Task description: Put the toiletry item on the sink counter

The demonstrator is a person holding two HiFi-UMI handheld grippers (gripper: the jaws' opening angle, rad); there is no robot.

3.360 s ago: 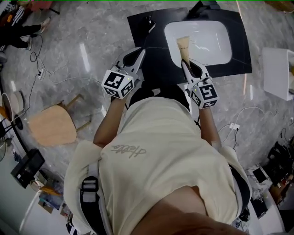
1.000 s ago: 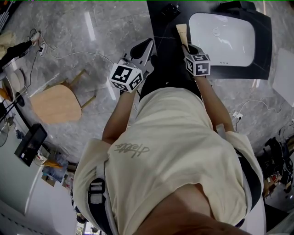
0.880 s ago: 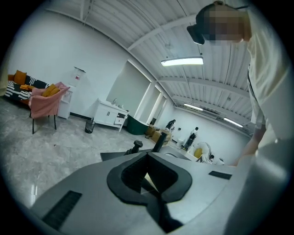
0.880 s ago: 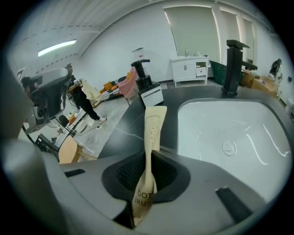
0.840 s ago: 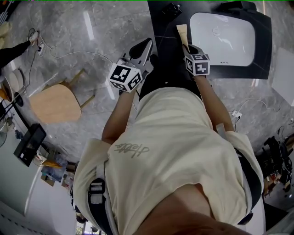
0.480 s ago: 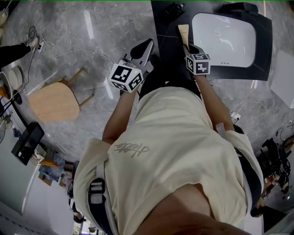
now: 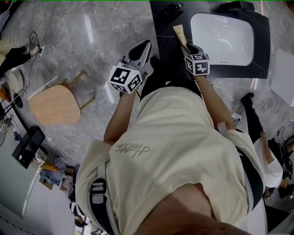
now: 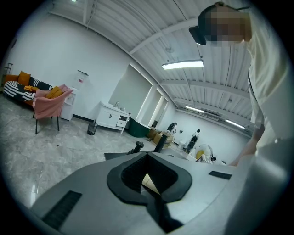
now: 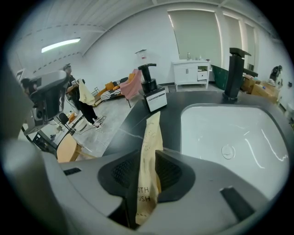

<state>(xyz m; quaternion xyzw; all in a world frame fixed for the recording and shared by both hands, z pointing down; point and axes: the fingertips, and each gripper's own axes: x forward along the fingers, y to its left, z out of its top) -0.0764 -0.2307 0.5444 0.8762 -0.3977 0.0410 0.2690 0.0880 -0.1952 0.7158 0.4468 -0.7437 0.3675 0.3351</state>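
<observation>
Far left in the head view: wooden stool [image 7: 53,106] on the grey marble floor [image 7: 92,27]. Next, left gripper [image 7: 143,45], held over the floor just beside the left edge of the black sink counter [image 7: 164,25] and pointing away from the body. In the left gripper view [image 8: 147,156], jaws closed tip to tip, gripping nothing. A pale sliver shows through the hollow behind the tips, too small to identify.

On the counter's far left corner, black soap dispenser [image 7: 173,8], upright with a white label in the right gripper view [image 9: 151,92]. Just in front of it, beige packet [image 7: 179,34], long and flat, part of a printed word on its near end [image 9: 149,151]. Far end down on the dark counter strip left of the basin and near the dispenser. Near end between the jaws of the right gripper [image 7: 189,47].

Those jaws opening [image 9: 148,158], standing wide. Left pad clear of the packet, which leans toward the right pad, loose rather than pinched.

Further right, white basin [image 7: 239,50], sunk into the counter, drain visible at its bottom. Behind it, black faucet [image 9: 233,73], upright at the back rim.
</observation>
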